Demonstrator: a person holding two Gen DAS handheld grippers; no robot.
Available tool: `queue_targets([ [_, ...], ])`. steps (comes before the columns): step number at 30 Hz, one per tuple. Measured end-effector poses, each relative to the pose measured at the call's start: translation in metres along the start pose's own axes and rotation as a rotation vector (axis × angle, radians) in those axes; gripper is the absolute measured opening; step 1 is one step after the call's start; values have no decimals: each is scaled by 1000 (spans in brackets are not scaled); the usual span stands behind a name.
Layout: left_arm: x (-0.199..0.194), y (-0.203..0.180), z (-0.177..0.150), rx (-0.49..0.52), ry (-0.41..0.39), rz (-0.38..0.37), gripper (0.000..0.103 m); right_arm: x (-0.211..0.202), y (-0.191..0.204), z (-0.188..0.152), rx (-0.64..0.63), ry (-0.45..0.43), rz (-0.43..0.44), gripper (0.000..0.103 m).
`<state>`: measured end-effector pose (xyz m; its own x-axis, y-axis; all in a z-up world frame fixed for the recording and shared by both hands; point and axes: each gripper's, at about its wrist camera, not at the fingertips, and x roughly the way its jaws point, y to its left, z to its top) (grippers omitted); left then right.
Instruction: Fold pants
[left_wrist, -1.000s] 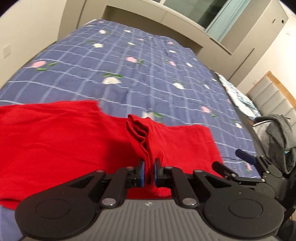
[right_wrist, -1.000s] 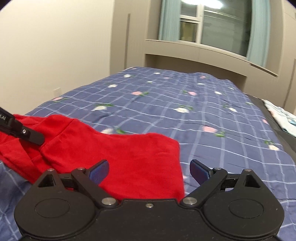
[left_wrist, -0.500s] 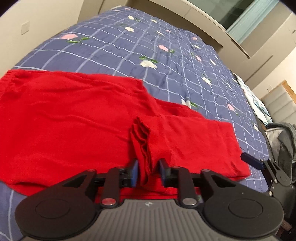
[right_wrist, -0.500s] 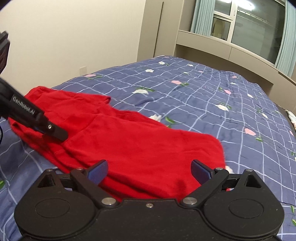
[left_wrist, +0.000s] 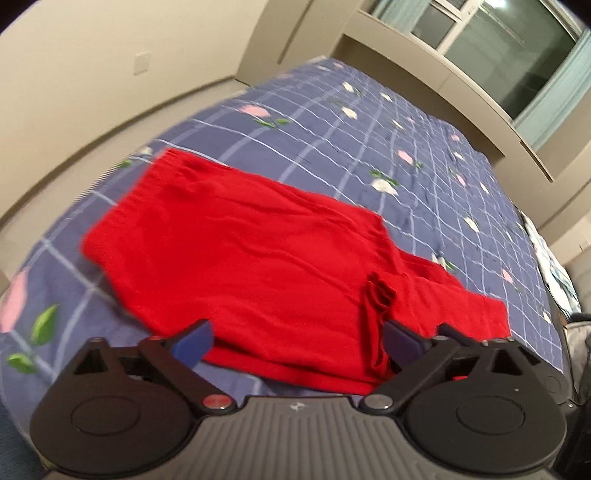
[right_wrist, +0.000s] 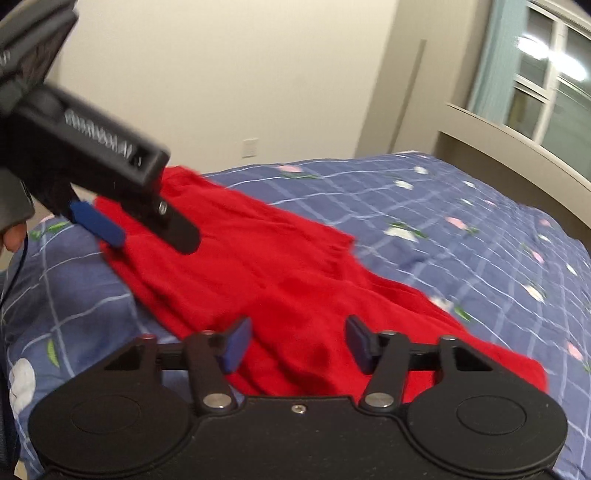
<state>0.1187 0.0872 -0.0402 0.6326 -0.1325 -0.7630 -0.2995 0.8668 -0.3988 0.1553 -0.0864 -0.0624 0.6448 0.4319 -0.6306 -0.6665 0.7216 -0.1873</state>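
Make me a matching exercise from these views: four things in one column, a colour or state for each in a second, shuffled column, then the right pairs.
Things
1. pants
2. bedspread
3. left gripper
4. curtain

States
A. pale teal, beside the window
B. jaws wide apart, nothing clamped
C. red, spread flat with a bunched ridge
D. blue checks with flowers

Pairs: 1-C, 2-D, 3-B, 4-A
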Motion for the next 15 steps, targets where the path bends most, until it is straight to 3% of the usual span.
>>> queue_targets([
  [6, -17, 11, -7, 15, -68, 49, 102, 14, 11, 5, 36, 36, -4, 44],
  [11, -18, 15, -13, 11, -60, 36, 102, 11, 7, 4, 87, 33, -10, 16],
  [15, -18, 16, -17, 9, -50, 16, 102, 1, 7, 7, 96, 14, -6, 13],
])
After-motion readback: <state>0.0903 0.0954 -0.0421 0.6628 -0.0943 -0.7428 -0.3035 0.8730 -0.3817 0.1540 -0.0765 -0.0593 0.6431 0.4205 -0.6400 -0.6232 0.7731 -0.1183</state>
